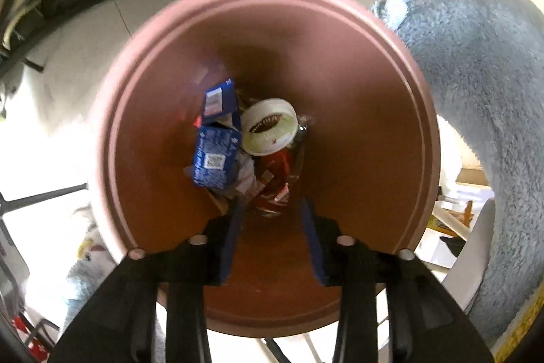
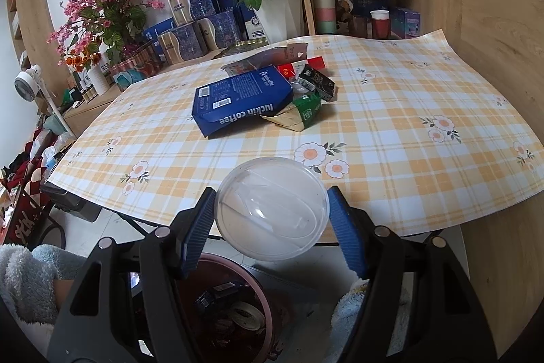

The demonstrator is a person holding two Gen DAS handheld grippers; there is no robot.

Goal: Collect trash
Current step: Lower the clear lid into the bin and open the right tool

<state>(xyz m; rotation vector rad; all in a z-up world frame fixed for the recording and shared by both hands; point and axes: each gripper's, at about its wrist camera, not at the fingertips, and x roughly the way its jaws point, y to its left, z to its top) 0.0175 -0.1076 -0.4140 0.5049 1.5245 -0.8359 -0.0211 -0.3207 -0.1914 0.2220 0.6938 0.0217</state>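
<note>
Two views, two risks. Left wrist view: the left gripper (image 1: pixel 272 240) points down into the pink bin (image 1: pixel 391 84), jaws apart and empty above blue cartons (image 1: pixel 216 159) and a cup (image 1: pixel 268 126); dipping lower could snag them. Right wrist view: the right gripper (image 2: pixel 272 227), above the bin, has its jaws clamped on a clear dome lid (image 2: pixel 272 210); the slick plastic could pop out short of the bin. More trash, a blue coffee box (image 2: pixel 238 101) among it, waits on the counter (image 2: pixel 408 125).

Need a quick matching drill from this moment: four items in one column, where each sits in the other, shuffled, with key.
Items:
1. clear dome lid
2. luckin coffee box
3. white round lid
4. rose pot

Places:
A. inside the bin
B. between the right tool's pads
C. behind the table, beside the shelf
D. lying on the checked tablecloth

Pairs: 1-B, 2-D, 3-A, 4-C
</note>
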